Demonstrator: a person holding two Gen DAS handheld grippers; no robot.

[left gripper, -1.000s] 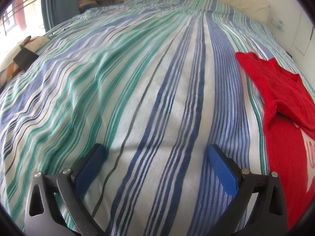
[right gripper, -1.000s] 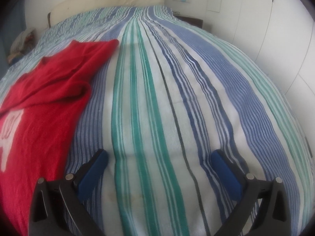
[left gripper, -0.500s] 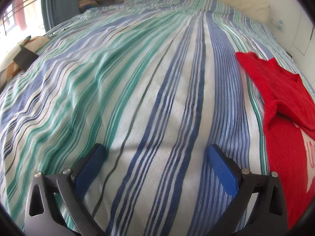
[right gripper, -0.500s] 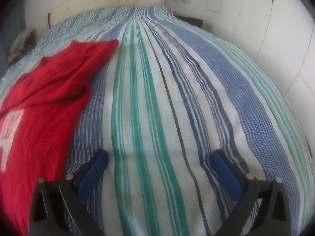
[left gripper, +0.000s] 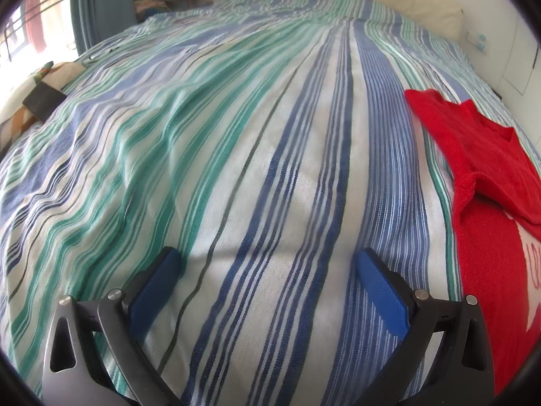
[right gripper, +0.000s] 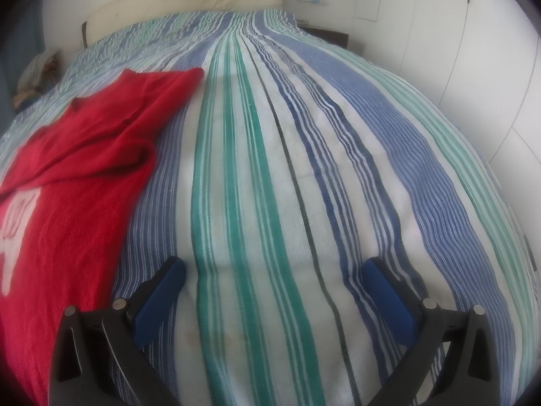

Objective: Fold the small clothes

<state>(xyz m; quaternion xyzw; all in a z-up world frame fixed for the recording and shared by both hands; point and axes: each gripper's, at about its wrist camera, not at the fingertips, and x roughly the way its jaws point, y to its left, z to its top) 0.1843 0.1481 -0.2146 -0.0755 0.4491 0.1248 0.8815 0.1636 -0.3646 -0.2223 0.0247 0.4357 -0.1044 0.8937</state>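
Between the grippers: red knit, untouched

Left gripper and right gripper both spread wide, empty, over striped bedspread. Red sweater lies right of left gripper, left of right one. Soft, light, floppy; pinch a sleeve cuff or hem edge. Only right view shows the far sleeve end

Big bed, one red garment lying on it.
The bed wears a woven cover striped in blue, green and white, a bit rumpled toward its left side, smoother toward the right. Flat on that cover lies a red knitted top with a white printed motif, one sleeve folded across its body, stripes showing bare all around it.
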